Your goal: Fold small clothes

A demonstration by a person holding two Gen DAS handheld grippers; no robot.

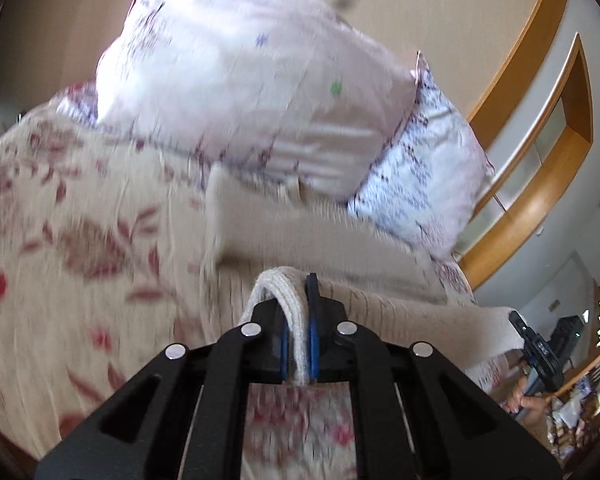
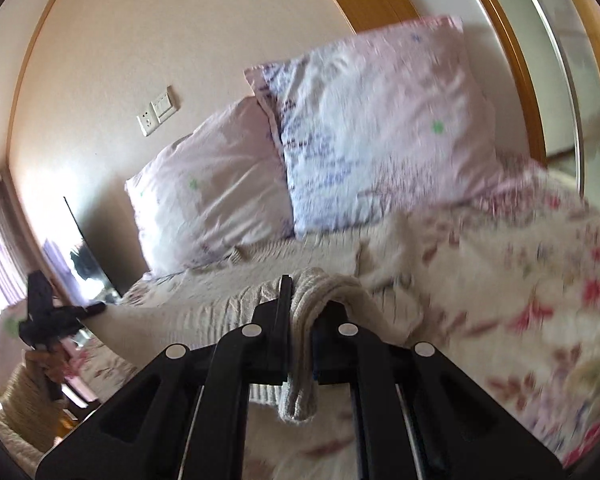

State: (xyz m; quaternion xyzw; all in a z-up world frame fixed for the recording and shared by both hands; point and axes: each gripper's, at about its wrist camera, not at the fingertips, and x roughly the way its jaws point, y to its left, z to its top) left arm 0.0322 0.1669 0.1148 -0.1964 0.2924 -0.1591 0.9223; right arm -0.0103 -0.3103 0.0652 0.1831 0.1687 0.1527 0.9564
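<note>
The left gripper (image 1: 298, 316) is clamped on a bunched, ribbed edge of the cream knit garment (image 1: 324, 236), with the fabric pinched between its blue pads (image 1: 313, 344). From the jaws the garment runs toward 12 o'clock across the floral bedspread (image 1: 60, 216), and one part extends toward 3 o'clock, where the other tool shows at the frame edge. Two pink pillows (image 1: 240, 80) lean against the wall at 12 o'clock.

The right gripper (image 2: 302, 316) is likewise closed on a thick fold of the same garment (image 2: 228, 280), a loop of knit hanging below the jaws at 6 o'clock.

Judgement: the step in hand is carrying a held edge over the garment body to form a fold. The next move calls for both tools to travel together, keeping the edge taut and level, then lowering it onto the far portion before releasing.
</note>
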